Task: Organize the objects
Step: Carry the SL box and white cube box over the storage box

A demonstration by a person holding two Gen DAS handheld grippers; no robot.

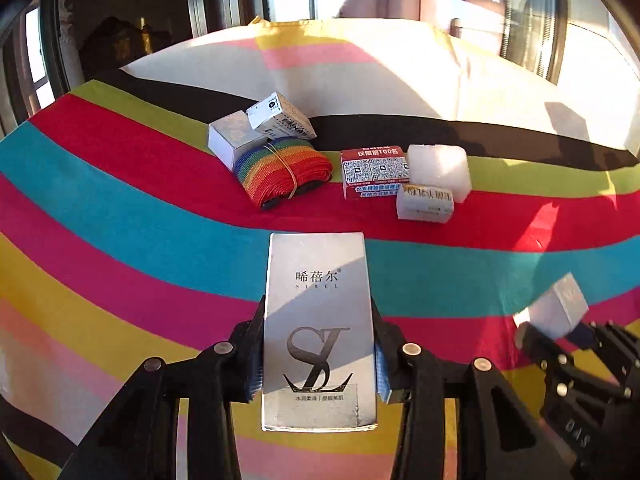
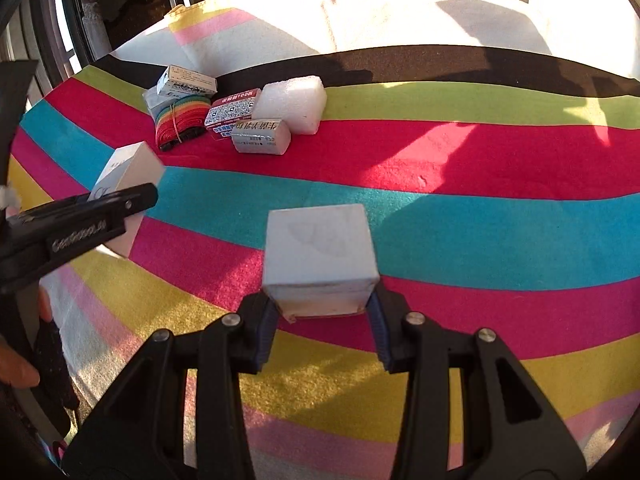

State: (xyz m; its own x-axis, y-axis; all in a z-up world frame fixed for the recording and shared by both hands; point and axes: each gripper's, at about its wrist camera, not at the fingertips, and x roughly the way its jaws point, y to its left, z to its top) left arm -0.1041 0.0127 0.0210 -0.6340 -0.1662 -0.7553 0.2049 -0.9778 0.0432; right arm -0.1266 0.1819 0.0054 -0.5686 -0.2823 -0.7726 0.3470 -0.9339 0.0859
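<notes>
Six small things sat in a bunch on the striped cloth [image 1: 120,208] far ahead: three boxes, one rainbow strap [image 1: 280,176], one red card [image 1: 374,172] and one foam block [image 1: 438,170]. The left gripper [image 1: 318,364] squeezed a tall silver box [image 1: 318,320]. The right gripper [image 2: 322,320] squeezed a white cube box [image 2: 320,256]. Nothing blocked the way.

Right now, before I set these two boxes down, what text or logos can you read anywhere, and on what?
Silver box in the left tool: "晞蓓尔", "SIBEL", a large "SL" logo; the bottom line is too small.
Red card: "仅限前100名" above QR codes; its lower lines are blurred.
Left tool's side, in the right wrist view: embossed lettering, unreadable.
White box in the right tool: no text visible.
Small boxes and silver packet: print too blurred.
</notes>
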